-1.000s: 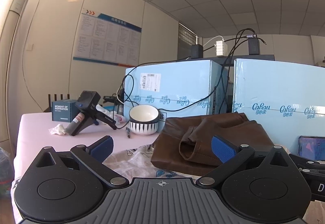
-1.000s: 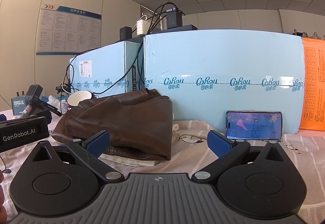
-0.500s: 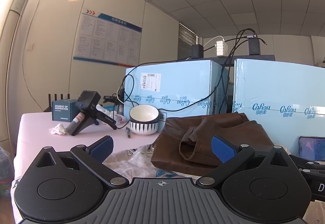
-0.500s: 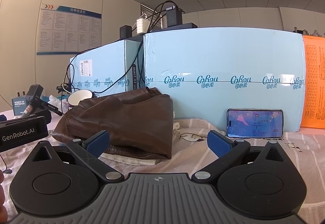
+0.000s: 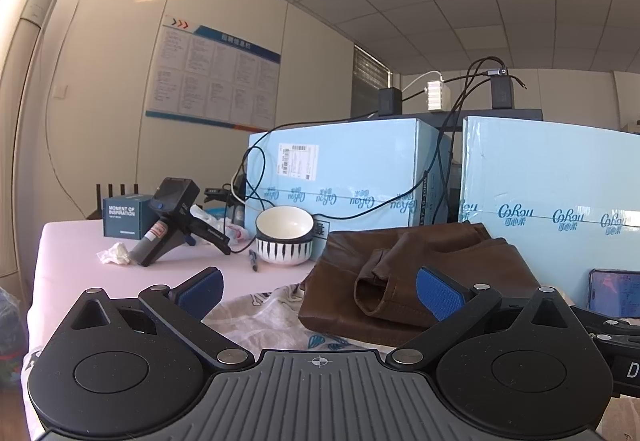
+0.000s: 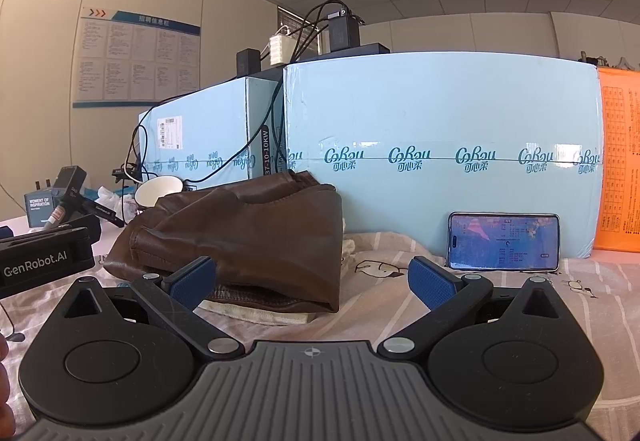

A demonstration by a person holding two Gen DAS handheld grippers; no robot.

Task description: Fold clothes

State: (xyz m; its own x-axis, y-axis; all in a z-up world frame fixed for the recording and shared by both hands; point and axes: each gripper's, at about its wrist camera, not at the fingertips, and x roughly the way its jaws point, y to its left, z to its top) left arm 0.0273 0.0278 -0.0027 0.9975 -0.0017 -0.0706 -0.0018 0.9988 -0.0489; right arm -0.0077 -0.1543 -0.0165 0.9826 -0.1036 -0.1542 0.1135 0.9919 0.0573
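A brown leather garment (image 5: 420,273) lies folded in a heap on a patterned cloth (image 5: 272,317) on the table, in front of the blue boxes. It also shows in the right wrist view (image 6: 248,237). My left gripper (image 5: 318,293) is open and empty, low over the table just short of the garment. My right gripper (image 6: 312,281) is open and empty, low over the cloth (image 6: 384,289), with the garment's near edge just beyond its left fingertip. The left gripper's body (image 6: 44,261) shows at the left of the right wrist view.
Large light-blue boxes (image 5: 344,177) stand behind the garment. A striped bowl (image 5: 284,237), a pen, a handheld device (image 5: 168,225), a small dark box (image 5: 124,217) and crumpled tissue sit at the left. A phone (image 6: 504,241) leans on the right box (image 6: 440,145); an orange panel (image 6: 620,161) stands far right.
The right wrist view has shifted very slightly; the left has not moved. Both grippers stay open and the garment lies as before.
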